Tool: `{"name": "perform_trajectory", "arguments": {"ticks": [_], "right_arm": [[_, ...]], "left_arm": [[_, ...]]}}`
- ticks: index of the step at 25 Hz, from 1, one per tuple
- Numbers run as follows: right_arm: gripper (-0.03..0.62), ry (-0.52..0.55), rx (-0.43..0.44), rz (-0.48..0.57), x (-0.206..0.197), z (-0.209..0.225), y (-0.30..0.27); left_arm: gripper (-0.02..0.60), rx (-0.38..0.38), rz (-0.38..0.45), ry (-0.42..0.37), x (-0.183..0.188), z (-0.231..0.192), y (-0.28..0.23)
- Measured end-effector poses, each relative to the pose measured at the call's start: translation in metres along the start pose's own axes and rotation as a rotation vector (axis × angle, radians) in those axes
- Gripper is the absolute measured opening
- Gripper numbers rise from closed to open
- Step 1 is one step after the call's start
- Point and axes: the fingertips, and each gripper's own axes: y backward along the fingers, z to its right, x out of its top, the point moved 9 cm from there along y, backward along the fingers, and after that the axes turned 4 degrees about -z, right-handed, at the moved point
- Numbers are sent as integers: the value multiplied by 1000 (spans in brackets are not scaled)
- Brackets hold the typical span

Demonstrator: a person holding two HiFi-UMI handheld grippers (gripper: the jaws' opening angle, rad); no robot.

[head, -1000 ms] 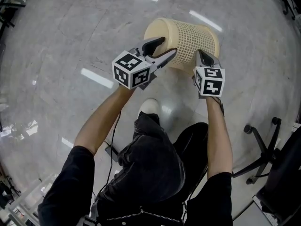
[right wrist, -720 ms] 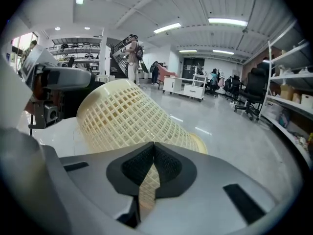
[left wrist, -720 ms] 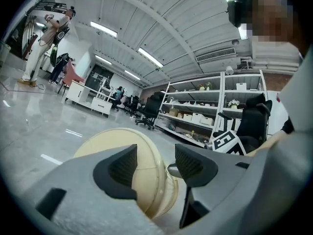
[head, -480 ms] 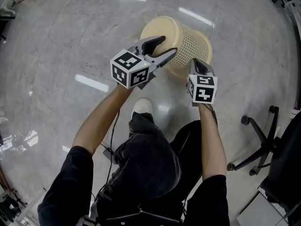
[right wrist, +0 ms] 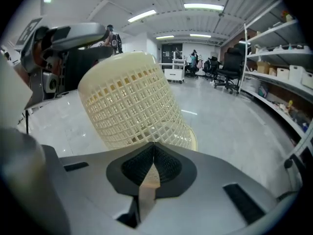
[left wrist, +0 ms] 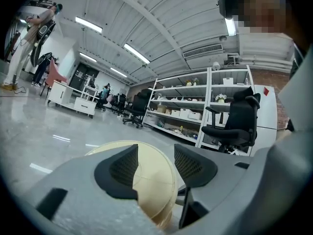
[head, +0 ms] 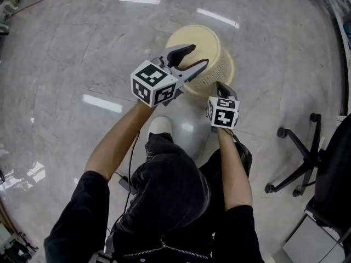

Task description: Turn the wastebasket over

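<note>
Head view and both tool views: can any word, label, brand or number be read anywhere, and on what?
No word, brand or number is readable in any view.
Both the left marker cube and the right marker cube: black-and-white square patterns, not letters.
The wastebasket: plain lattice, no print visible.
The shelf boxes: any labels too small to read.

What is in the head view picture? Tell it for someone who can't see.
Seen from above, a cream mesh wastebasket sits bottom up on a shiny grey floor. A person in black reaches toward it: the open left gripper hovers by its upturned base, and the shut right gripper pinches its lower rim.
</note>
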Motion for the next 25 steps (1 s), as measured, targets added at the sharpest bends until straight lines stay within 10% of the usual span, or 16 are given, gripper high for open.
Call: {"name": "perform_trajectory", "arguments": {"ticks": [14, 25], "right_arm": [[12, -26, 54, -41, -31, -1, -15], [12, -26, 44, 89, 5, 6, 18]], "left_arm": [[225, -17, -128, 70, -46, 6, -37], [177, 42, -51, -32, -33, 11, -26]]}}
